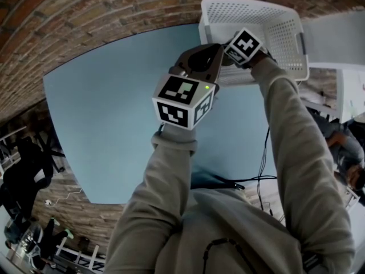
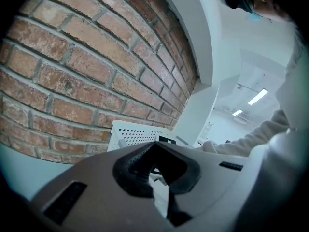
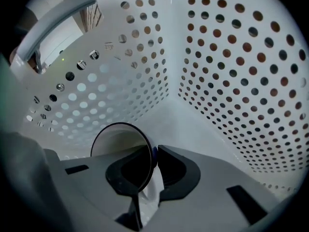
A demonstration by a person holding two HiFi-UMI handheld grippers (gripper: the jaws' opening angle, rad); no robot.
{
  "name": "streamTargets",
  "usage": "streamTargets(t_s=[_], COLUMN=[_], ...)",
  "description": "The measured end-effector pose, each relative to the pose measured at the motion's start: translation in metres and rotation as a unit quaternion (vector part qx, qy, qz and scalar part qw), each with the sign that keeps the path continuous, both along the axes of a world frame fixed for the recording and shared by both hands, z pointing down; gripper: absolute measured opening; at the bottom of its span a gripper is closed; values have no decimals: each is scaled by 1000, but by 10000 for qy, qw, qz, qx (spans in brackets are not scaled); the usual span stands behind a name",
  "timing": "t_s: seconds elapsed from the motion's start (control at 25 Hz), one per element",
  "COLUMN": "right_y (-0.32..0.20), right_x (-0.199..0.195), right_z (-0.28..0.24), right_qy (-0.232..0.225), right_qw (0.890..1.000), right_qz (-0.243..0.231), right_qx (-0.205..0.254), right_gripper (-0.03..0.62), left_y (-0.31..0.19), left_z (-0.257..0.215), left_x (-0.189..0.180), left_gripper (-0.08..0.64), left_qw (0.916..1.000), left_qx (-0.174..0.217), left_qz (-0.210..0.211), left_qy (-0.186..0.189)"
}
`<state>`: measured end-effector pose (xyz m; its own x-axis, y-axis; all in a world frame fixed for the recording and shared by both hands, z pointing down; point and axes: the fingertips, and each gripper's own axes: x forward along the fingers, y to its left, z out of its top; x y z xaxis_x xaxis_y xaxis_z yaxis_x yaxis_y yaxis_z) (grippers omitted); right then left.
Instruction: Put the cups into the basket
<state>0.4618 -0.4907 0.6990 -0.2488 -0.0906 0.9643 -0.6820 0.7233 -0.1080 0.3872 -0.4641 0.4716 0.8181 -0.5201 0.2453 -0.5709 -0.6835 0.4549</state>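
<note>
While clamped, cup (image 3: pixel 116 141) (rim) between fingers (image 3: pixel 178 175)

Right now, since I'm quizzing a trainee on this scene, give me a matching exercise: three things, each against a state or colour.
Things:
1. cup
2. basket
3. left gripper

States:
a. white, perforated
b. empty, outside the basket
c. wall pinched by the right gripper

Pairs: 1-c; 2-a; 3-b
</note>
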Motion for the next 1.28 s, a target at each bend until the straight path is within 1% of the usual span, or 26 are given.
streamTargets(t_s=[0.24, 0.52, 0.6, 0.64, 0.76, 0.88, 1.0, 1.16, 1.28], right_y=[2, 1, 0, -1, -1, -1, -5, -11, -3], right_x=[0, 0, -2, -3, 2, 7, 14, 12, 13], right_z=[2, -1, -3, -5, -9, -17, -32, -66, -90], right_qy=[7, 5, -21, -41, -56, -6, 109, -86, -35], right_qw=[10000, 10000, 9999, 9999, 9999, 9999, 9993, 9978, 9962], right_qz=[-40, -98, -107, -103, -84, -79, -133, 42, 69], right_qx=[-62, 10, 37, 71, 78, 102, 332, 651, 863], right_gripper=[41, 47, 172, 204, 222, 236, 259, 259, 259], left_y=[1, 6, 8, 10, 16, 16, 21, 24, 32], left_z=[1, 3, 2, 1, 1, 2, -2, -10, -23], left_x=[0, 1, 1, 3, 7, 5, 6, 2, 1], left_gripper=[-3, -3, -3, -3, -3, -3, -3, -3, -3], left_qw=[10000, 10000, 9999, 9998, 9997, 9998, 9997, 9997, 9996], left_qx=[-10, -23, -15, 11, 45, 7, 46, 119, 171], left_qz=[9, 18, 62, 113, 212, 173, 231, 225, 231], left_qy=[-15, 66, 137, 156, 141, 127, 88, 49, 65])
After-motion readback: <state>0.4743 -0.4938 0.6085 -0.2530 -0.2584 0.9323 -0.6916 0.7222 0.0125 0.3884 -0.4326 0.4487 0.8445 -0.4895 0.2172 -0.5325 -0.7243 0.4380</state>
